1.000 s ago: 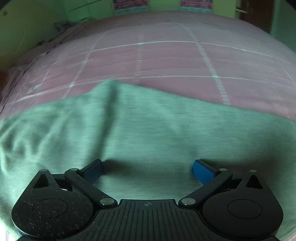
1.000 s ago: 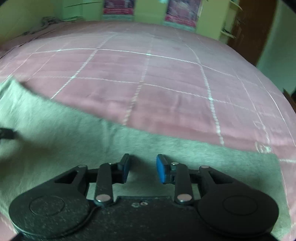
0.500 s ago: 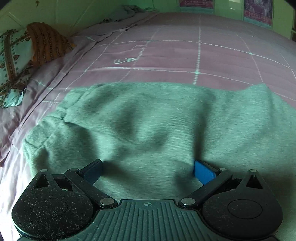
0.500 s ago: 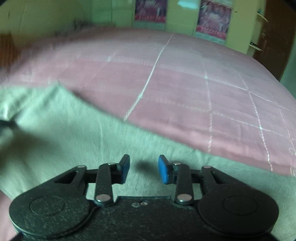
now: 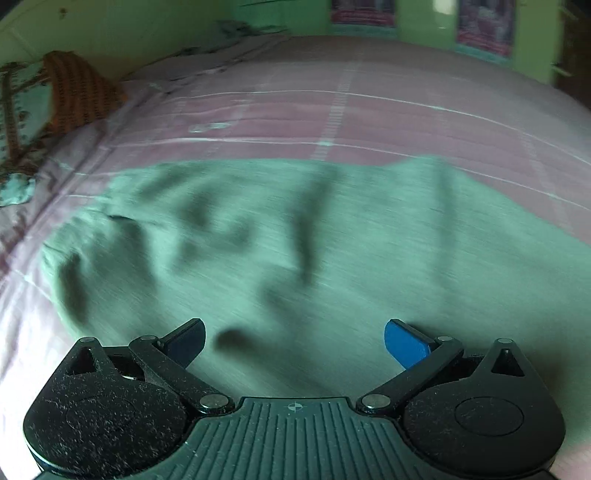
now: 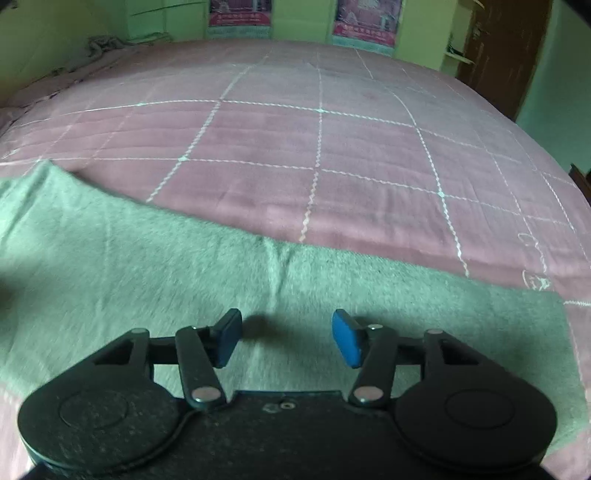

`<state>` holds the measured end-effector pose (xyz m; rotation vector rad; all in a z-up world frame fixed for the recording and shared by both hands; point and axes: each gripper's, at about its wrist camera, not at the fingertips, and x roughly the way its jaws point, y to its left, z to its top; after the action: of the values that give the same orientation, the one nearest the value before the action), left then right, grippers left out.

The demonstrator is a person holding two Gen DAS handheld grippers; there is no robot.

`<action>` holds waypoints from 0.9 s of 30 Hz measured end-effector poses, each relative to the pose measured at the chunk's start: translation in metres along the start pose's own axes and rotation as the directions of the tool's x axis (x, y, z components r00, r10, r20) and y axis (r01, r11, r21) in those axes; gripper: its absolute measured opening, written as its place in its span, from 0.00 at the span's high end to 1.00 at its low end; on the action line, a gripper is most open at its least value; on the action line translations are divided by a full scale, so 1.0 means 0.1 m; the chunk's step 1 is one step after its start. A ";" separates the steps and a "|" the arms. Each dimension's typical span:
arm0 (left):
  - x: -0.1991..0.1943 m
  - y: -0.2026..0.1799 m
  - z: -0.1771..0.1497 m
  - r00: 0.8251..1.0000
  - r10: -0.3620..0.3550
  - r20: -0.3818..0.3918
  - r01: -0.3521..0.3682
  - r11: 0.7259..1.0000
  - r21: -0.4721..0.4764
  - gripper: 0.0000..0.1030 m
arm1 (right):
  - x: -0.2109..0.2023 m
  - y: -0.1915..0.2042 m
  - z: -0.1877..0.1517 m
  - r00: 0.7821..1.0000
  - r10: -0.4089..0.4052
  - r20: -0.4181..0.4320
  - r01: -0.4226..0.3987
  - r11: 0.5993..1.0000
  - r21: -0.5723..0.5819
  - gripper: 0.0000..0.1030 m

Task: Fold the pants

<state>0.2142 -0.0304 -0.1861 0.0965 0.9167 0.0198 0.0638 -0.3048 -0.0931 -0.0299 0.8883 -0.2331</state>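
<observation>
Grey-green pants (image 5: 295, 240) lie spread on a pink bed. In the left wrist view the waistband end (image 5: 74, 251) is at the left, with wrinkles across the middle. My left gripper (image 5: 293, 341) is wide open and empty, just above the cloth. In the right wrist view the pants (image 6: 184, 266) run as a flat band, with the leg end (image 6: 546, 332) at the right. My right gripper (image 6: 286, 338) is open and empty over the leg.
The pink quilted bedspread (image 6: 332, 147) with a white grid stretches far behind the pants. Patterned pillows (image 5: 44, 107) lie at the left edge of the bed. Green walls with posters (image 6: 365, 22) and a dark door (image 6: 506, 55) stand beyond.
My left gripper swung left to face the waistband end, then shifted slightly. My right gripper's jaws opened wider and its view shifted back right along the leg.
</observation>
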 end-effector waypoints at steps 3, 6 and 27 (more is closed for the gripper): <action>-0.17 -0.33 -0.12 0.998 -0.068 0.005 0.068 0.997 0.039 0.00 | -0.15 0.02 -0.15 1.000 0.014 -0.001 -0.014 1.000 -0.012 0.49; -0.27 -0.67 -0.23 0.993 -0.120 -0.006 0.120 0.989 0.083 0.00 | -0.21 -0.04 -0.24 1.000 0.007 -0.002 -0.007 1.000 -0.025 0.49; -0.37 -1.11 -0.37 0.999 -0.041 -0.030 0.044 0.990 0.136 0.00 | -0.25 -0.84 -0.64 0.999 -0.045 0.009 0.044 0.999 0.011 0.41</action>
<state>0.1596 -0.1399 -0.1897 0.2043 0.9466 -0.0817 -0.0168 -0.3771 -0.1045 -0.0407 0.8776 -0.2791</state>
